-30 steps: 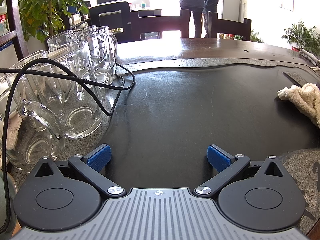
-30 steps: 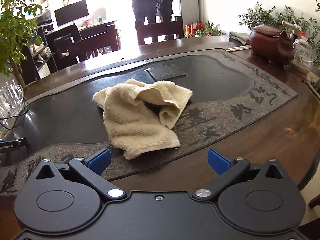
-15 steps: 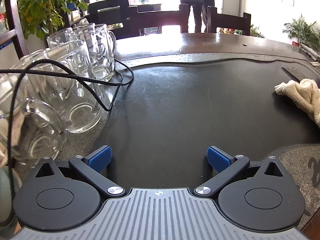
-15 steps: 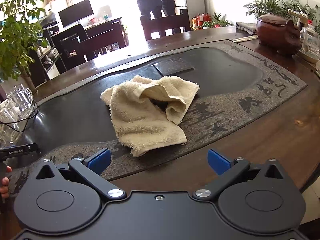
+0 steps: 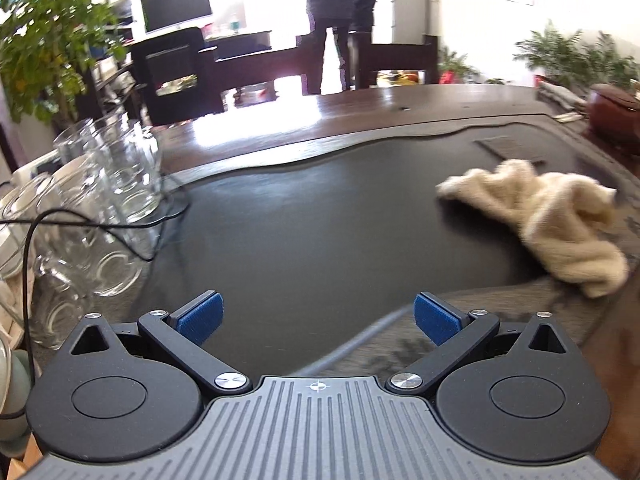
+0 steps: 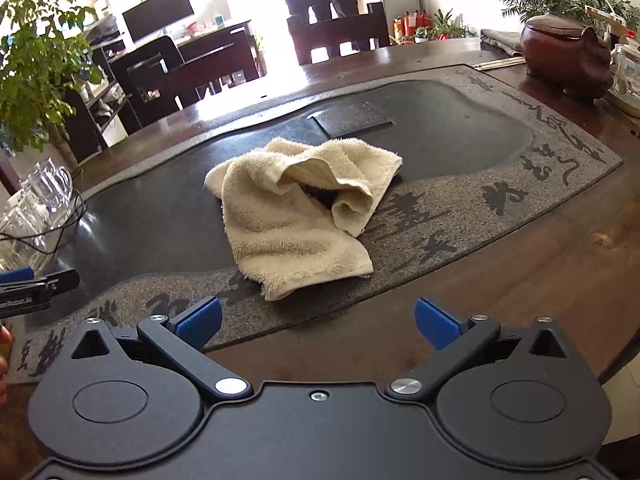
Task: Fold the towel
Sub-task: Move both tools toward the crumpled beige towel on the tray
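Observation:
A crumpled cream towel [image 6: 296, 216] lies on the dark stone tea tray [image 6: 460, 128], its near edge over the tray's grey carved border. From the left wrist view the towel [image 5: 556, 220] sits far right. My right gripper [image 6: 318, 320] is open, a short way in front of the towel's near corner, holding nothing. My left gripper [image 5: 318, 318] is open over the tray's dark basin, well left of the towel; its tip [image 6: 24, 280] shows at the left edge of the right wrist view.
Several glass mugs [image 5: 100, 200] with a black cable [image 5: 92, 228] draped over them stand at the tray's left end. A brown pig-shaped pot [image 6: 568, 56] sits at the far right. Chairs [image 6: 340, 36], plants and two standing people [image 5: 340, 12] are beyond the table.
The left wrist view has swung right and back: the mugs slid leftwards and the towel came fully into view. The right gripper drew slightly closer to the towel. Both grippers stayed open.

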The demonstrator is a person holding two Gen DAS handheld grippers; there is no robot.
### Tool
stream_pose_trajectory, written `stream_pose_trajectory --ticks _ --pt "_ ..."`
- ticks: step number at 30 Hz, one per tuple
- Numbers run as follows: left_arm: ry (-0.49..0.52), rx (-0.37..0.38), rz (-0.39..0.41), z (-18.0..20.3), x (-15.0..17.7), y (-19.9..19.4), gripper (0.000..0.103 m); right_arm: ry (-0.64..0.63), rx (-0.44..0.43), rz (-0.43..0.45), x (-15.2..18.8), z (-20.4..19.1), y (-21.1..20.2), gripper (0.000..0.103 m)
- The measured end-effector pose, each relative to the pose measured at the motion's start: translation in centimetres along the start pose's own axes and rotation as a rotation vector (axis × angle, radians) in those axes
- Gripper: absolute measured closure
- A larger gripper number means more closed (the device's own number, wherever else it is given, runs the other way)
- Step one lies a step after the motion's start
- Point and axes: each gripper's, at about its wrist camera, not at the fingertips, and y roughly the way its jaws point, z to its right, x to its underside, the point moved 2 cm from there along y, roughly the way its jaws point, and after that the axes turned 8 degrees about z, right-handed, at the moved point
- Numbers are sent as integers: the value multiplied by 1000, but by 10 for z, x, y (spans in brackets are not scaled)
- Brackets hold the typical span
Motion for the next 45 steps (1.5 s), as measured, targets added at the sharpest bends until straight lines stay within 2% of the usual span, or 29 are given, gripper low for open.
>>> stream_pose_trajectory --ticks 6,18,27,45 --pt "14 37 -1 24 -8 -18 0 1 24 -21 3 -2 -3 0" --pt "19 50 -78 56 -12 -37 0 -83 128 -35 10 -13 -20 0" --pt "39 61 -129 72 -8 -41 0 -128 152 -48 14 -23 -27 0" --pt "90 111 -177 101 -12 -35 2 -128 190 -74 15 -16 -26 0"
